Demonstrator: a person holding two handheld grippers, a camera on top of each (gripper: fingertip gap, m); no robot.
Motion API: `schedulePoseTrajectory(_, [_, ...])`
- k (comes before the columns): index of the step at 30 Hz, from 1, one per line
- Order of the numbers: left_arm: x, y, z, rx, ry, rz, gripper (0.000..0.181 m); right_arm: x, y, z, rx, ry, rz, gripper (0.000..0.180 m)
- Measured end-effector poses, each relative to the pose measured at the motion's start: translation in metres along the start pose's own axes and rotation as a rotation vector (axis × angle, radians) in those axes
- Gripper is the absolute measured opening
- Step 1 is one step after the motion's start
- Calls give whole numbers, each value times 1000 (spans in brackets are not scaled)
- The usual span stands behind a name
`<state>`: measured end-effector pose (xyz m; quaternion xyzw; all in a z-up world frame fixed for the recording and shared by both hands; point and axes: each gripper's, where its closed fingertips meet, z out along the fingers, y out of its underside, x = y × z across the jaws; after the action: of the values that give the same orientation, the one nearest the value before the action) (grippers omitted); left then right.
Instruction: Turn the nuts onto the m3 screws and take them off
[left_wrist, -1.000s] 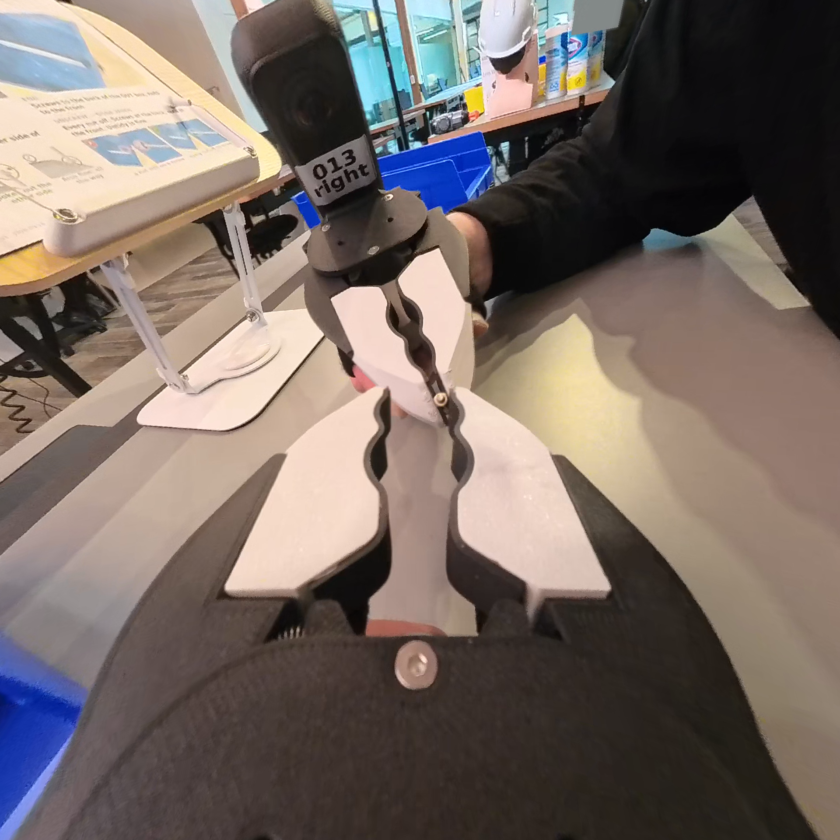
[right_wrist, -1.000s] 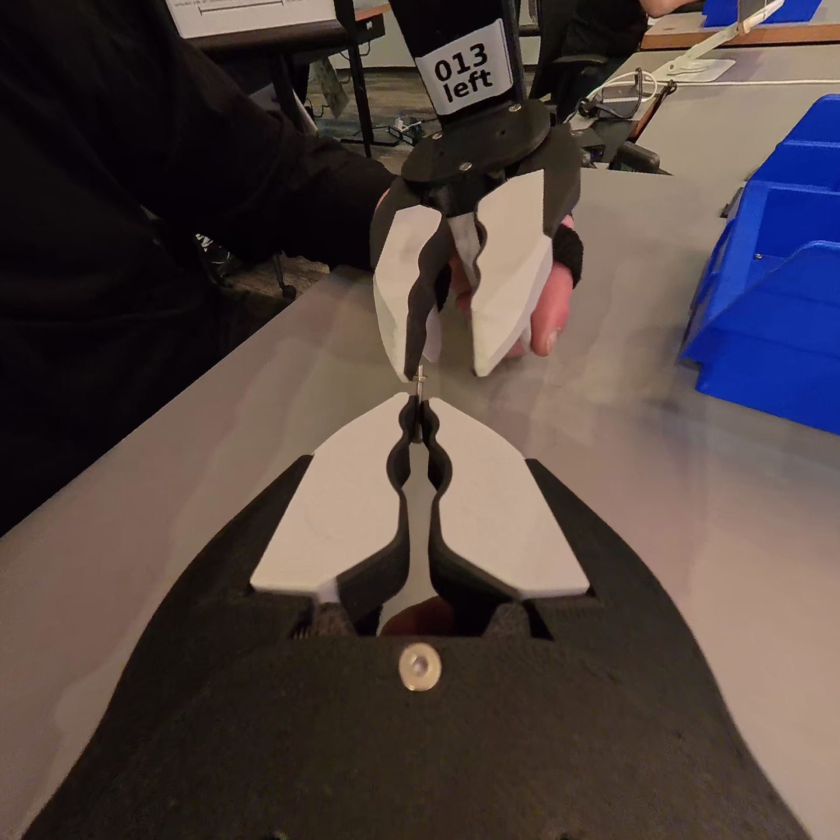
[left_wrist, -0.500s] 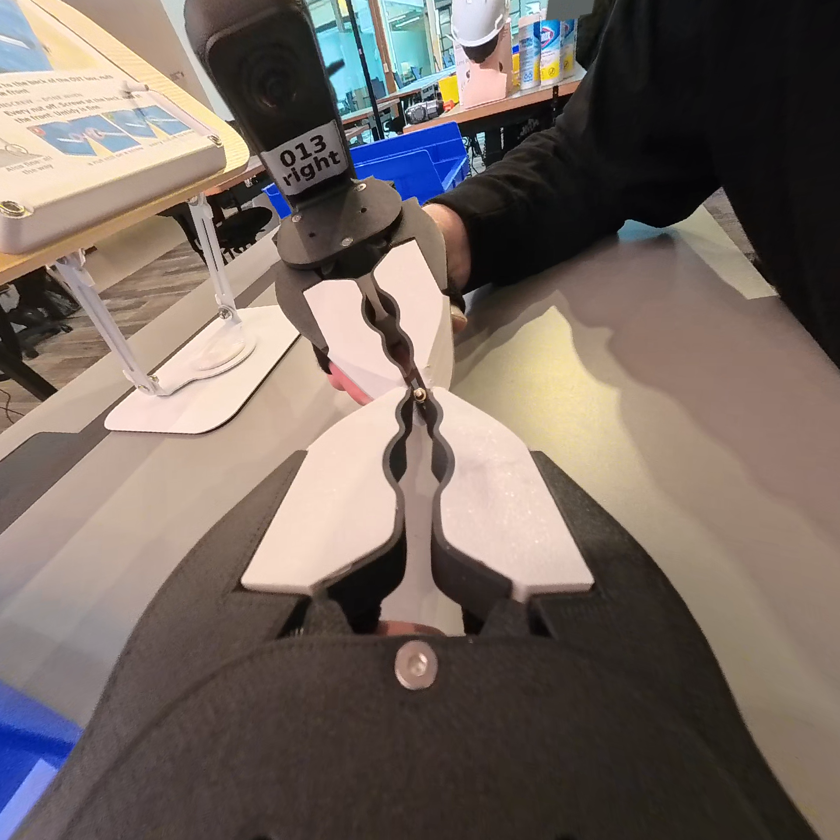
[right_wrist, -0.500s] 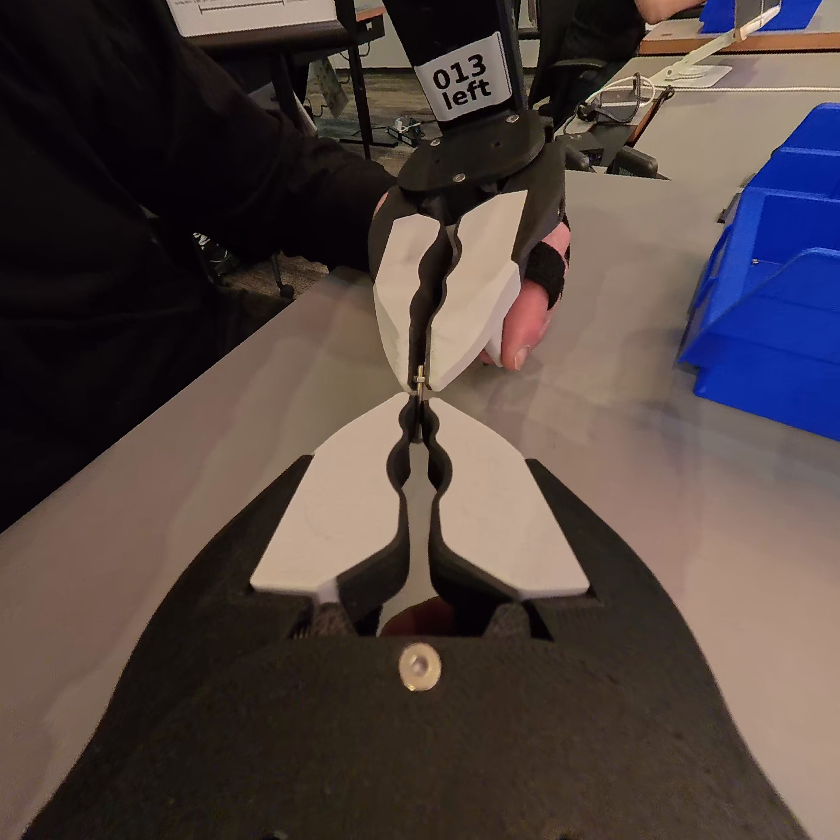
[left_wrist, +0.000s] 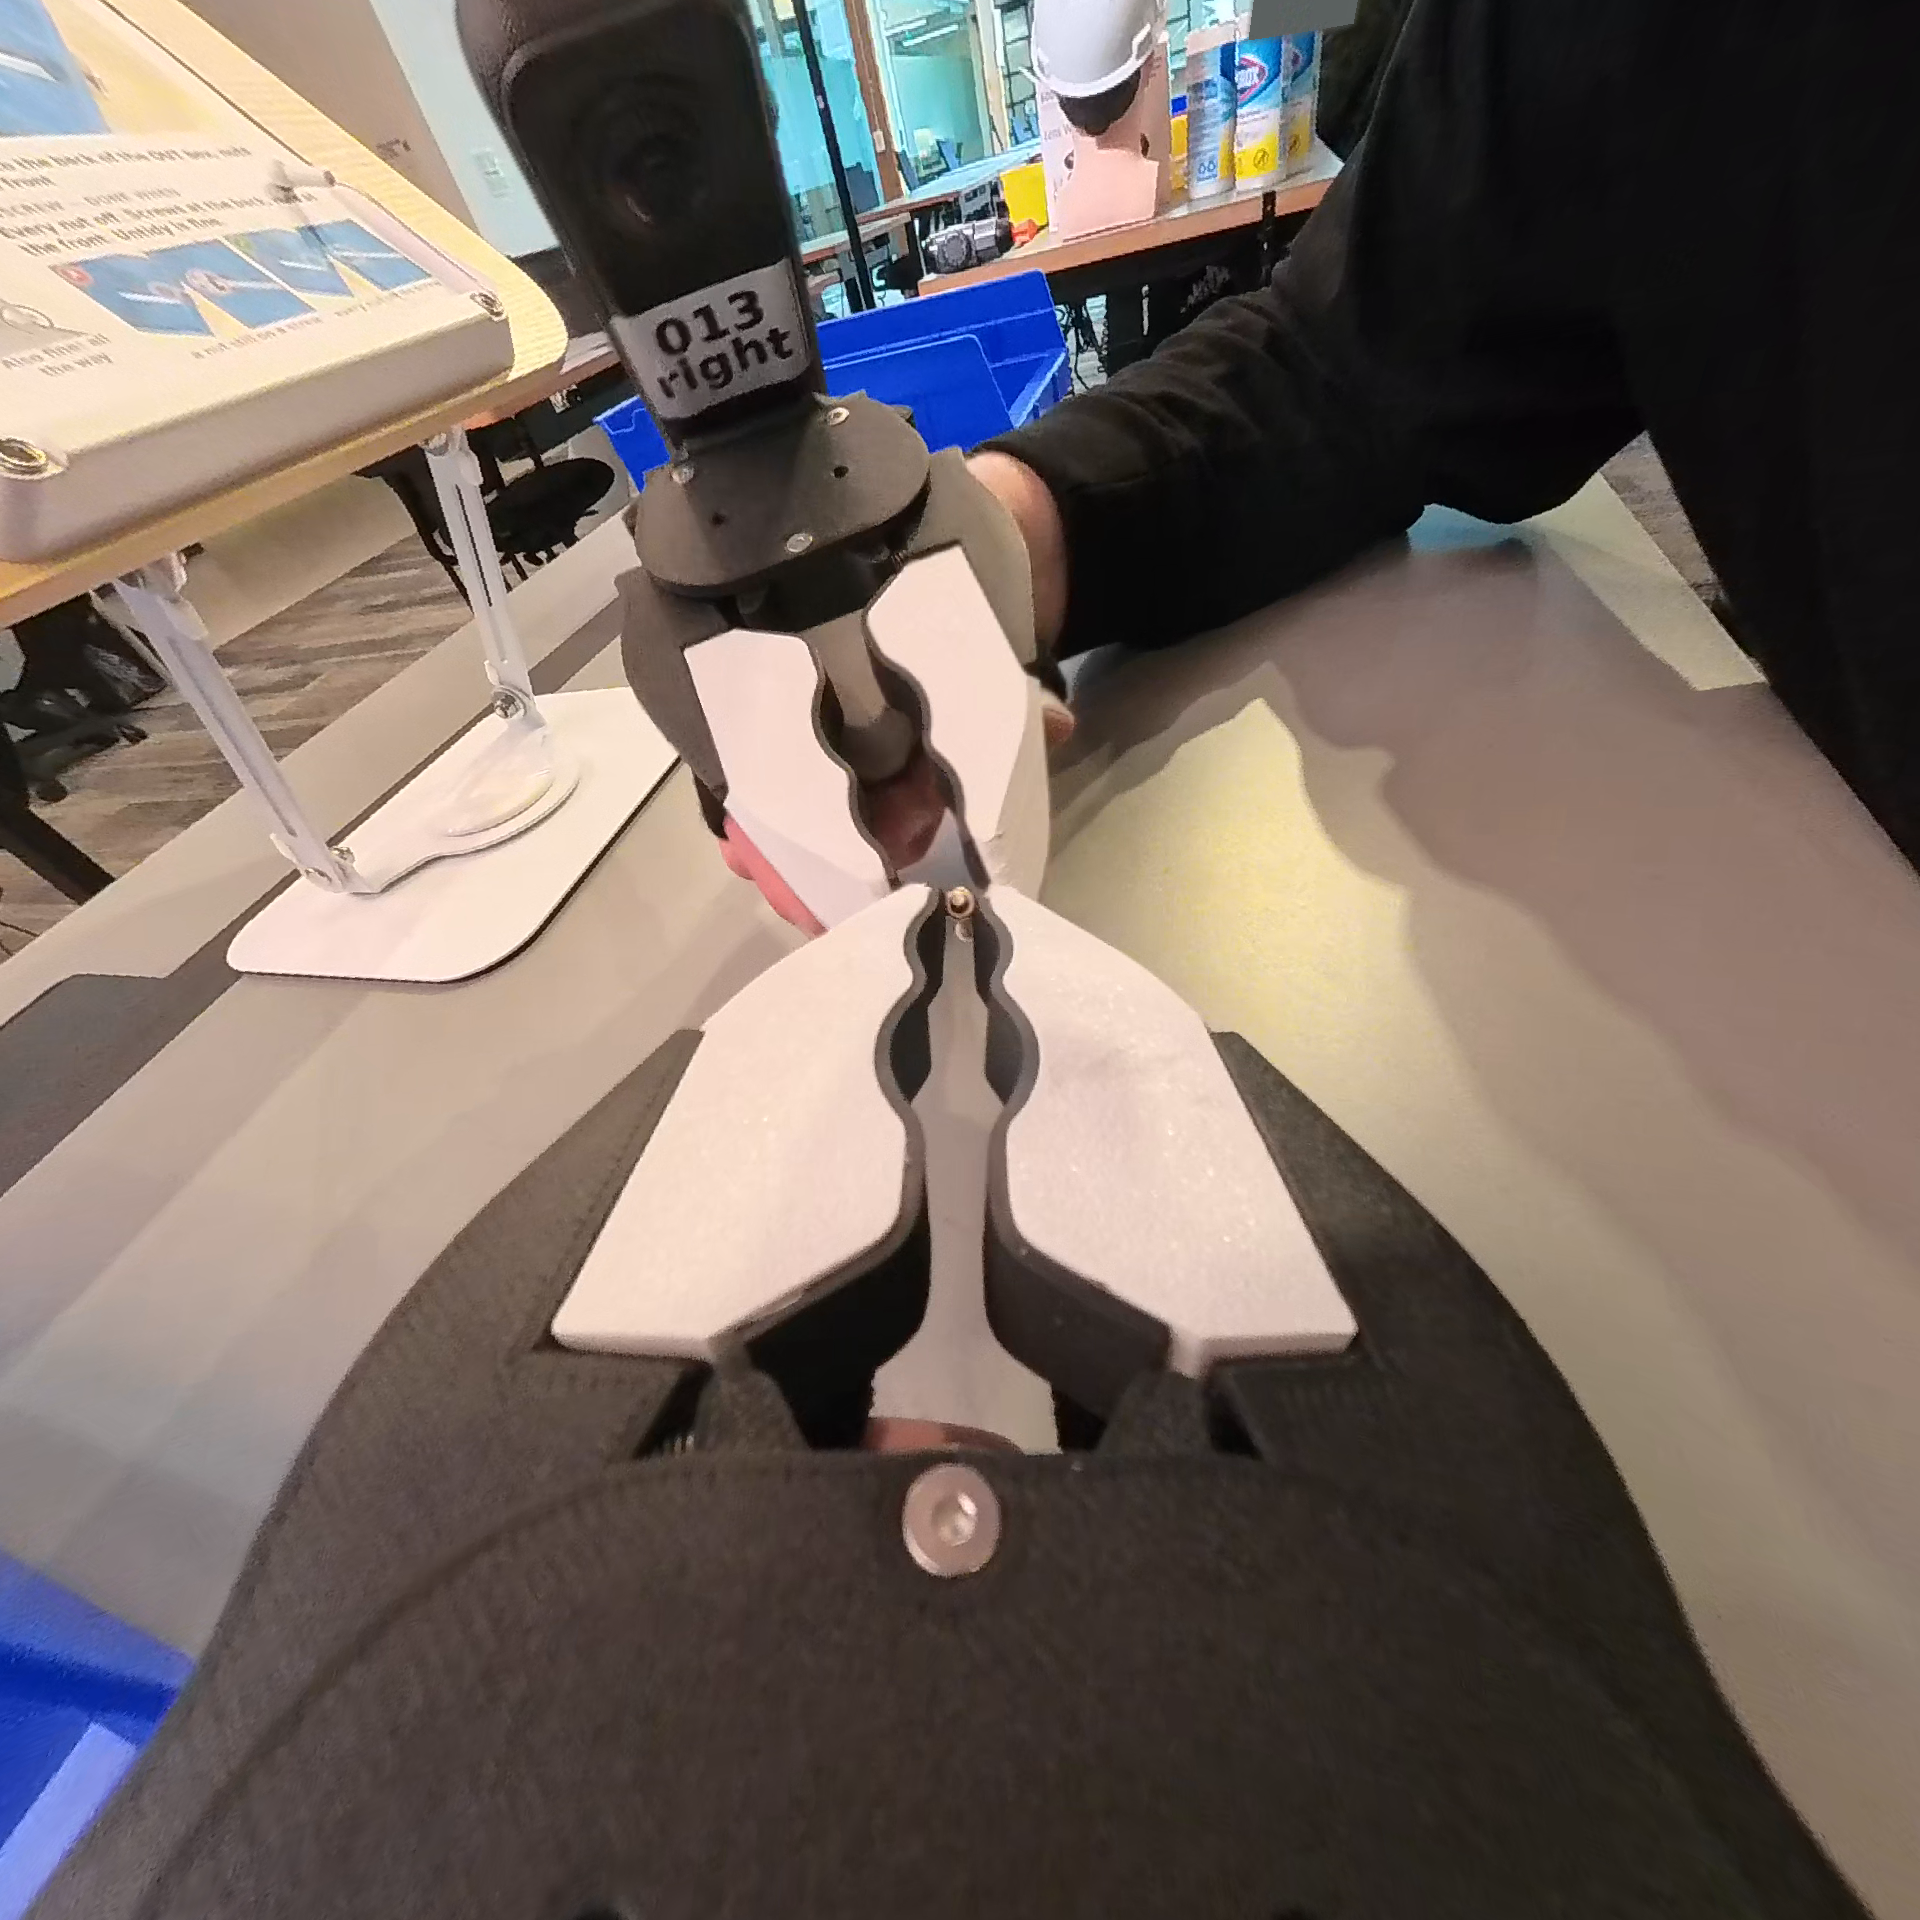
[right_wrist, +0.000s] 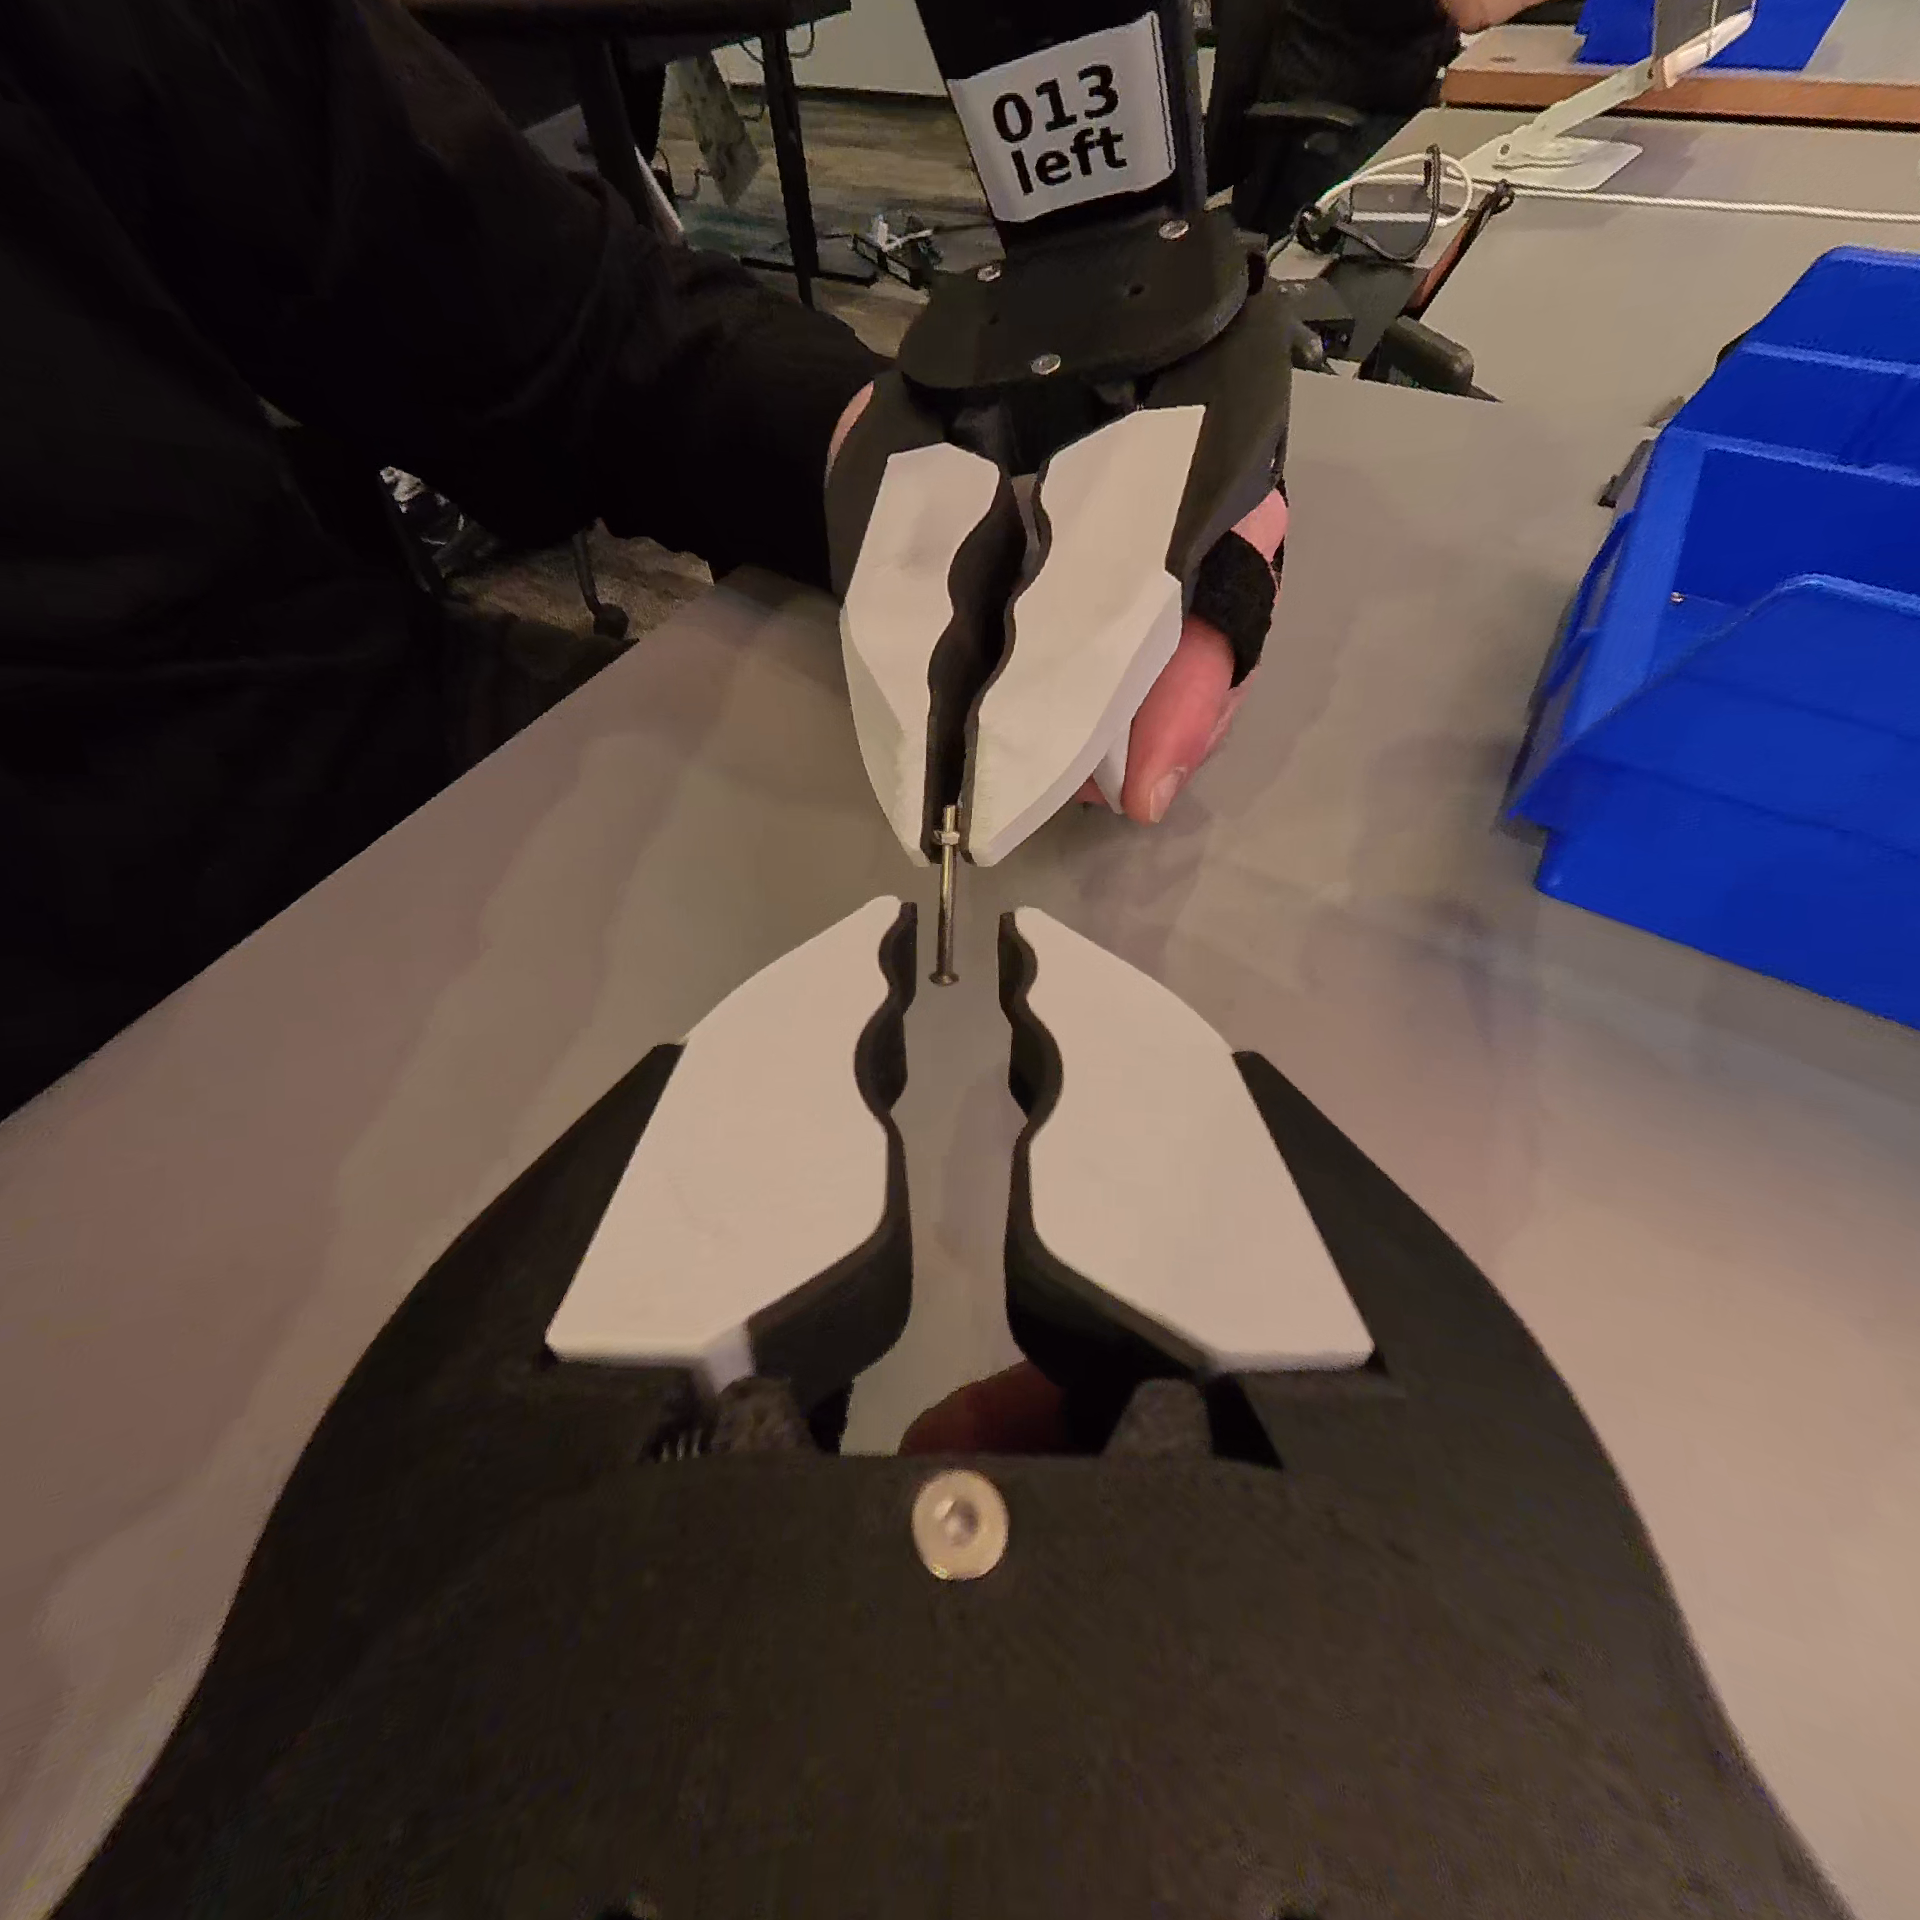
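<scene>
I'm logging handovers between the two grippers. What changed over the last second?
The right gripper opened and let go of the screw; its fingers now stand apart on either side of the shaft. The left gripper, open a second ago, closed at the nut end and now carries the screw alone. Both grippers stayed tip to tip above the grey table; the blue bins did not move.

Left wrist view sits on the left gripper (left_wrist: 957, 914), looks forward along its fingers low over the grey table (left_wrist: 1455, 1039), right gripper (left_wrist: 935, 883) facing it close up. Right wrist view sits on the right gripper (right_wrist: 956, 914), looks the opposite way, left gripper (right_wrist: 948, 847) close ahead. Shared: both tips, the screw (right_wrist: 945, 914) between them, same table patch, blue bins (right_wrist: 1745, 665) off to the side
</scene>
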<state>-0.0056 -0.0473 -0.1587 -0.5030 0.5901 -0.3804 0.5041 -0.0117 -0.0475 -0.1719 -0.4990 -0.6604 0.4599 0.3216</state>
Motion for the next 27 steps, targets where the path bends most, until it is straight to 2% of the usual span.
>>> schedulePoseTrajectory(7, [0,2,0,-13,0,2,5,1,5,3,-43,23,-24,4])
schedulePoseTrajectory(16, [-2,0,-2,10,-4,-7,5,1,2,4,-31,24,-13,2])
schedulePoseTrajectory(20, [-5,-1,-3,21,-18,-21,19,4,3,3,-30,33,-9,2])
schedulePoseTrajectory(27, [-13,1,-3,14,-59,-34,21,2,3,4,-30,32,-14,2])
